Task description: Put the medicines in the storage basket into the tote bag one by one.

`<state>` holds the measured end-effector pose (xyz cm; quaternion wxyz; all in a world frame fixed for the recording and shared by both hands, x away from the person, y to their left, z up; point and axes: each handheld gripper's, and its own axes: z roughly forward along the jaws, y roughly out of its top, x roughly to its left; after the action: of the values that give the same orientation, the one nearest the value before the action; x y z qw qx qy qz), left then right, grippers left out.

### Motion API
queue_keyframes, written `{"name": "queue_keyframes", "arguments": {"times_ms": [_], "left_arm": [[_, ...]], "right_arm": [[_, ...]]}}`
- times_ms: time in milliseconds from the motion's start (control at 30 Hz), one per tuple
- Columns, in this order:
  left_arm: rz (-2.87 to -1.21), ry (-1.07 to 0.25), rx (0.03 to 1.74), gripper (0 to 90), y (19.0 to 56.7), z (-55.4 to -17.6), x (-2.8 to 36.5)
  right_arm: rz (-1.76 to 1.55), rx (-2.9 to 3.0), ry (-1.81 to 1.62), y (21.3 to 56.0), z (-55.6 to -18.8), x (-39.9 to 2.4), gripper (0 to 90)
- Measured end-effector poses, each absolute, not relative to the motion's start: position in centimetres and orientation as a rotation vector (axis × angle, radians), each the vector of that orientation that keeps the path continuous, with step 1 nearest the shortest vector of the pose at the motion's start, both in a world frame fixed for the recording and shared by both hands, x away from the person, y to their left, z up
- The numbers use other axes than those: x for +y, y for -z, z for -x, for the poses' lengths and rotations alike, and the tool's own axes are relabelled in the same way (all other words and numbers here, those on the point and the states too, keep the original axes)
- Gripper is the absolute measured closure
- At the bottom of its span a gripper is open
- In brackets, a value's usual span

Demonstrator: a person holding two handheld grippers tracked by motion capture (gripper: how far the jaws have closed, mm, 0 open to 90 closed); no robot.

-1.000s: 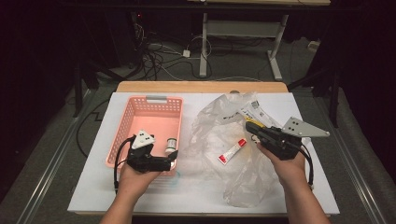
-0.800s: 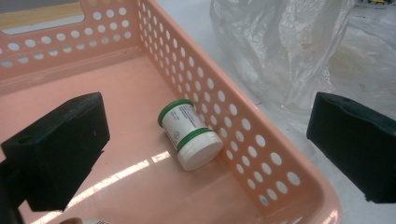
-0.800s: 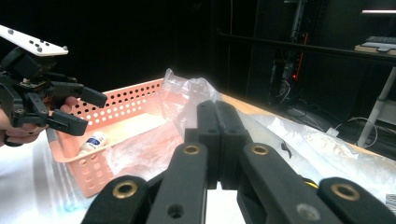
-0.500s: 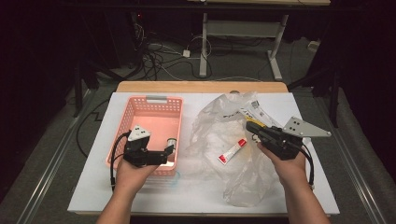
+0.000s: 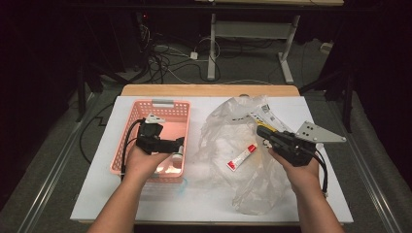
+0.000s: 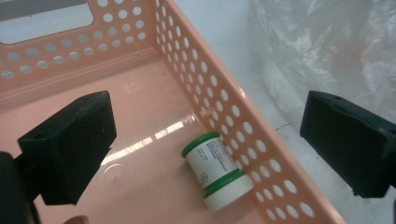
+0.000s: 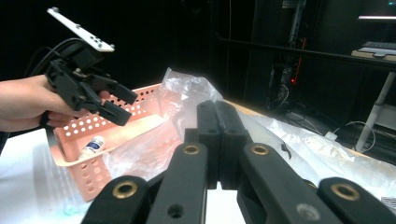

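Step in hand, as I judge it: moving small items from the plastic bag [image 5: 243, 145] into the basket [image 5: 127, 145]. The bottle is delivered; the tube is next.

Table [image 5: 204, 204]: flat, white, matte.

Bag: clear crinkled film, slack and glossy, spread over the right half of the table, with a printed paper slip at its far edge.

Basket: pink rigid plastic, rectangular, walls perforated with round holes, smooth shiny floor.

My left tongs [image 6: 205, 154]: over the basket, jaws wide apart, nothing between the black block pads.

My right tongs [image 7: 217, 140]: jaws pressed together on nothing, at the bag's right side.

Tube [image 5: 242, 158]: slim, white with red cap and red end, lying flat within the bag film, between my hands.

Bottle [image 6: 217, 170]: short white cylinder, green bands, on its side against the basket's right wall.

Next move calls for opening the right tongs and reaching the tube past the film; slippery film may snag.
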<state>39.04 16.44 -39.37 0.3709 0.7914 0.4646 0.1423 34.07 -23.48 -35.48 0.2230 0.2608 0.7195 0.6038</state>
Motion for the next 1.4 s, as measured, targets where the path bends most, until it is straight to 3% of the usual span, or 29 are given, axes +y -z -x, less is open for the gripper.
{"name": "queue_keyframes", "arguments": {"times_ms": [367, 833, 1200, 1400], "left_arm": [[-2.101, -0.258, 1.341, 4.4, 41.1, -41.8, 16.7], [-2.271, -0.099, 1.388, 25.7, 42.5, -42.8, 15.8], [-2.353, -0.031, 1.405, 37.8, 43.3, -43.2, 14.9], [-2.394, 0.002, 1.426, 38.9, 44.0, -43.6, 14.5]], "right_arm": [[-0.72, 1.985, -1.667, 35.5, -34.1, -23.6, 90.0], [-0.722, 1.983, -1.672, 35.5, -34.1, -23.6, 90.0], [-0.725, 1.991, -1.669, 35.6, -34.1, -23.5, 90.0], [-0.721, 1.99, -1.666, 35.6, -34.1, -23.5, 90.0]]}}
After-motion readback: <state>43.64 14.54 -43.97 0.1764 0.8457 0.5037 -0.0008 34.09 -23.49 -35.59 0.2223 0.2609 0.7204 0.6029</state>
